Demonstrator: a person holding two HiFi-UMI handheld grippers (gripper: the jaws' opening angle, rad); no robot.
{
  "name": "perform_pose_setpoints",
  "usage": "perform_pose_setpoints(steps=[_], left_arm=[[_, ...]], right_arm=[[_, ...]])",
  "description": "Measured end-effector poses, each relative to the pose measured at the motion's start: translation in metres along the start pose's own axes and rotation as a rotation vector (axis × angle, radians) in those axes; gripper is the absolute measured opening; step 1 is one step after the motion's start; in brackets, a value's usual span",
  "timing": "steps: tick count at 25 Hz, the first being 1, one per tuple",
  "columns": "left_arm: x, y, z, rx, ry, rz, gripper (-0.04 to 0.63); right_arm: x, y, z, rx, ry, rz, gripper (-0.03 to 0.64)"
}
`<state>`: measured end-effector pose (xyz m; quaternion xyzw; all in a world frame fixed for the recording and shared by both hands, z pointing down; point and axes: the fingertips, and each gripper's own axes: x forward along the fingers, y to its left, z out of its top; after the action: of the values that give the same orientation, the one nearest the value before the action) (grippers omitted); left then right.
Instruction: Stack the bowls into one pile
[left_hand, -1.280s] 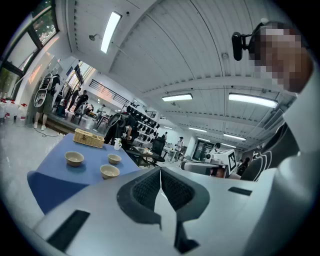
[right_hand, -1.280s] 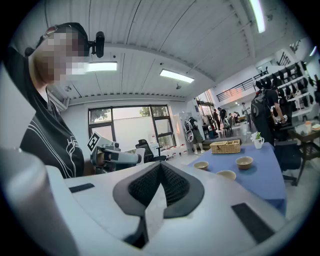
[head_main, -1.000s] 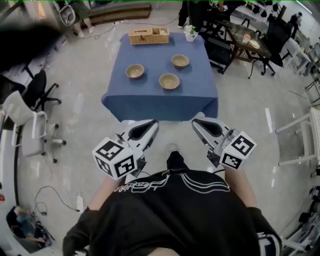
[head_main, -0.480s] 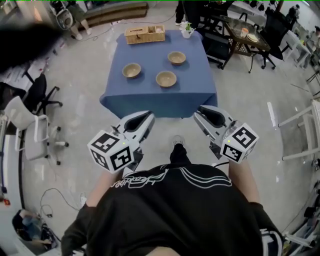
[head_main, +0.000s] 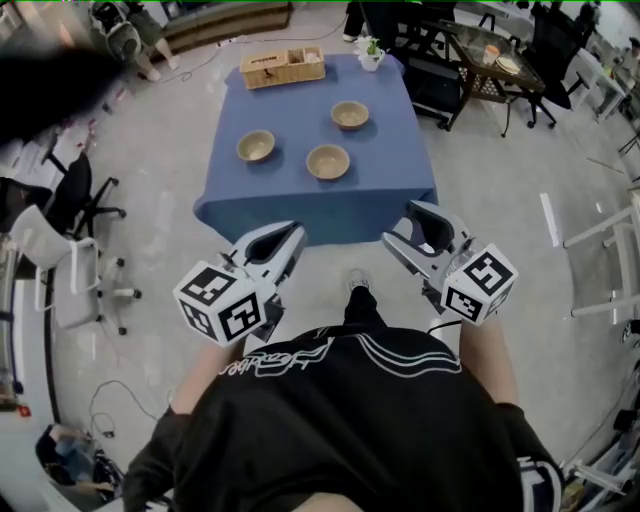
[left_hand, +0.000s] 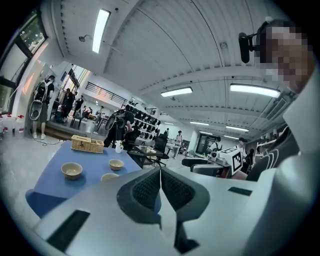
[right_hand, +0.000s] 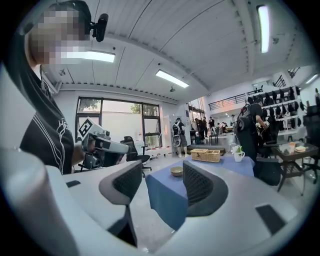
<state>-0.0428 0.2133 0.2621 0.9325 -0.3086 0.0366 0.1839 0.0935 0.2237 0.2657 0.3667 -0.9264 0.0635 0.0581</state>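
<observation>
Three tan bowls stand apart on the blue-clothed table (head_main: 380, 190): a left bowl (head_main: 256, 147), a middle bowl (head_main: 328, 161) and a far right bowl (head_main: 350, 115). The left gripper view shows all three: the left bowl (left_hand: 72, 170), the middle bowl (left_hand: 109, 177) and the far bowl (left_hand: 116, 164). My left gripper (head_main: 292, 233) is held short of the table's near edge, jaws shut (left_hand: 160, 172) and empty. My right gripper (head_main: 405, 226) hangs beside it; its jaws (right_hand: 162, 182) have just been opening and stand apart with nothing between them. One bowl (right_hand: 176, 171) shows beyond them.
A wicker basket (head_main: 282, 67) and a white cup with a plant (head_main: 375, 50) sit at the table's far edge. Office chairs (head_main: 70, 190) stand on the left. A glass table (head_main: 480, 70) and more chairs are at the back right. Cables lie on the floor at lower left.
Both grippers have moved forward, and the table now lies nearer to them. The right jaws, shut before, now stand apart. The bowls have not moved.
</observation>
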Motion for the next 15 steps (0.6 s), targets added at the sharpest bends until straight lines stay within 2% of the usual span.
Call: perform_pose_setpoints(steps=[8,15], left_arm=[[0.047,0.043,0.006,-0.028,0.022,0.056,0.026],[0.106,0.092,0.021,-0.067,0.030,0.073,0.028]], right_arm=[[0.029,-0.059,-0.001,0.013,0.004,-0.004,0.311],[0.073,-0.132,-0.005,0.044,0.052,0.022,0.318]])
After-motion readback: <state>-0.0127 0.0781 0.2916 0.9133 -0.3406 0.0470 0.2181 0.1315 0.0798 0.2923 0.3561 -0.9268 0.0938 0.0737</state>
